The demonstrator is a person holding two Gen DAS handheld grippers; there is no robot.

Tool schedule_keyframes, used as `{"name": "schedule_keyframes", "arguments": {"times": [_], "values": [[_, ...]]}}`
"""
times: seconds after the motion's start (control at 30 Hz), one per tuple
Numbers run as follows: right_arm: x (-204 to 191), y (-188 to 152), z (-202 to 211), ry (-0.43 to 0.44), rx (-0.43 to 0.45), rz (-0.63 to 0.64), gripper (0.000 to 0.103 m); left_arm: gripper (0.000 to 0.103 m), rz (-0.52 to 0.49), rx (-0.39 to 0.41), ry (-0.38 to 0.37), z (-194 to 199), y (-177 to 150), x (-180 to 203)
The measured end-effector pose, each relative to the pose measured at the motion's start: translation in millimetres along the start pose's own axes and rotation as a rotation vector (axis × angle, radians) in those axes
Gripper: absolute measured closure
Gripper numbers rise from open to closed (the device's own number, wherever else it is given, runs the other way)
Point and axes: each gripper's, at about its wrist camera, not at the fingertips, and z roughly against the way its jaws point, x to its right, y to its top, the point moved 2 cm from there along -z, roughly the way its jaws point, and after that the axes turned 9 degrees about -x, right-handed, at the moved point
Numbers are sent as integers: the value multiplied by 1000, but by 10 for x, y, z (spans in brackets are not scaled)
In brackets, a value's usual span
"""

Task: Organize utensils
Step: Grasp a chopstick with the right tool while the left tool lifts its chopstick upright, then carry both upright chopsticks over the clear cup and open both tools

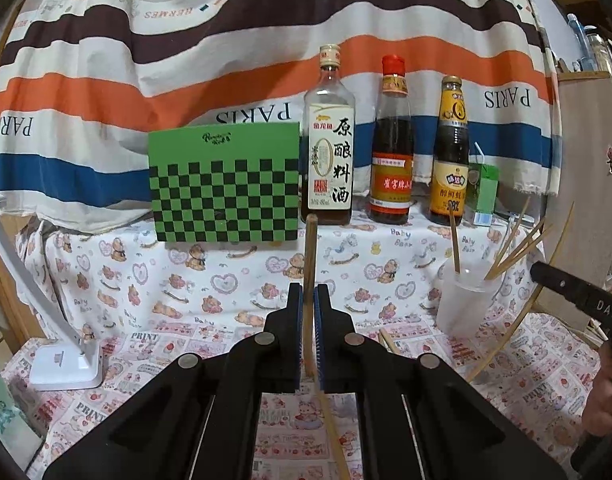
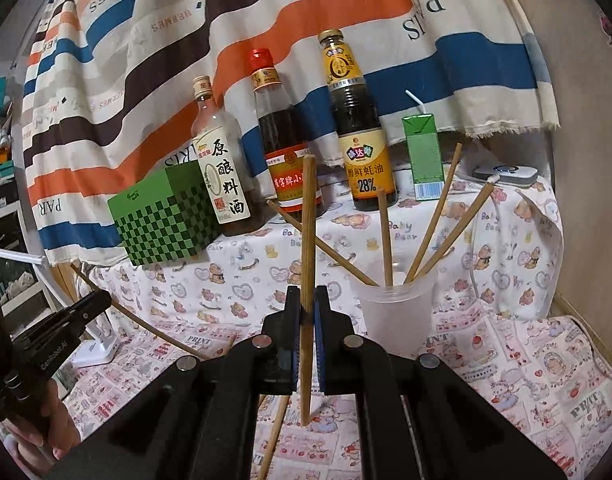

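Right gripper (image 2: 308,312) pinches a chopstick (image 2: 307,240) low on its shaft, tip hanging below the pads, most of the length above. Left gripper (image 1: 310,312) likewise pinches its own chopstick (image 1: 310,252). Light, stiff, smooth wood (likely to pivot if held off-centre); mid-shaft seems the better hold. Ahead and right of the fingers: plastic cup (image 2: 398,316) already holding four sticks. One loose chopstick (image 2: 272,436) lies beneath.

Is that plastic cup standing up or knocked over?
Upright. The plastic cup stands on its base on the tablecloth, mouth upward, with several chopsticks leaning out of it.
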Motion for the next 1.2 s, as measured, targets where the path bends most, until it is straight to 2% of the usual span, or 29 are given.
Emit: {"name": "schedule_keyframes", "arguments": {"times": [0.13,0.33,0.43,0.67,0.8,0.97,1.2], "values": [[-22,-4,41,18,22,29,96,98,1,-17,-7,-38,-9,-3],[-27,-33,-51,30,-22,31,96,98,-2,-30,9,-116,-50,10],[-13,-25,-67,67,-47,18,96,98,-9,-34,22,-148,-66,16],[-2,-24,-88,53,-70,22,96,98,10,-36,13,-138,-44,-42],[95,29,60,44,10,-24,96,98,33,24,-14,-6,-2,-90],[225,134,392,8,167,-68,96,98,41,93,-72,185,49,-83],[454,314,710,-68,313,-101,96,98,-12,126,-101,268,218,200]]}}
